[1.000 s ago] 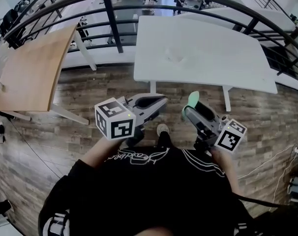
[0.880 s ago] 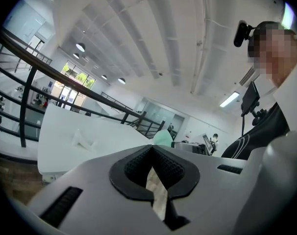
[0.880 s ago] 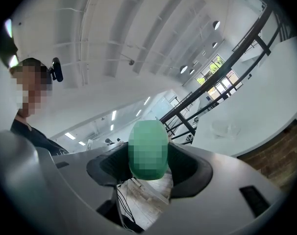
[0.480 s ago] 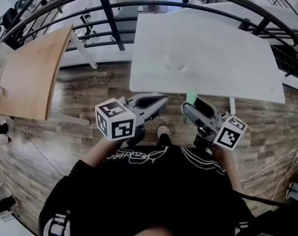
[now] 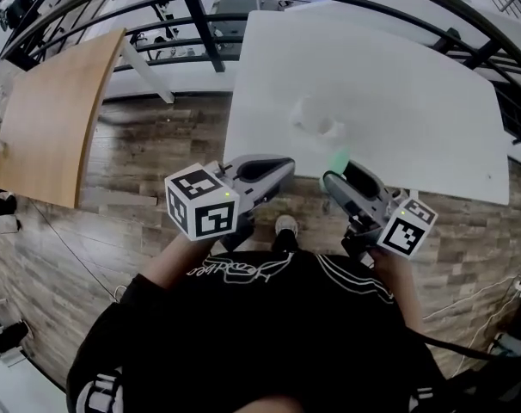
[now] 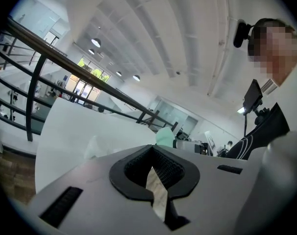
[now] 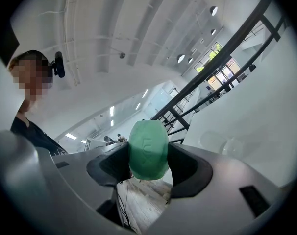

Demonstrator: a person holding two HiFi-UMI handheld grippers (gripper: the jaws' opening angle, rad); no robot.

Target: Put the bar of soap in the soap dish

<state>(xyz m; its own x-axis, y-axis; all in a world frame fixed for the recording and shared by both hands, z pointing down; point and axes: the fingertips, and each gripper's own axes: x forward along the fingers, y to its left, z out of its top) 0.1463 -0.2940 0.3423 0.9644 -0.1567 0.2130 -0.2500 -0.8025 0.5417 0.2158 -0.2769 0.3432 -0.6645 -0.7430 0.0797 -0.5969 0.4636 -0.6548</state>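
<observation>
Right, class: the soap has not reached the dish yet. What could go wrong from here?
1. The right claw grips the green bar of soap with much of the rounded bar sticking out past the pads, so it might slip or pivot out on the way.
2. The clear soap dish hardly stands out against the white table, so the release could miss it or nudge it aside.

Wood-plank floor beneath a white table and a light wooden table; black railing behind, round ceiling lights overhead.
</observation>
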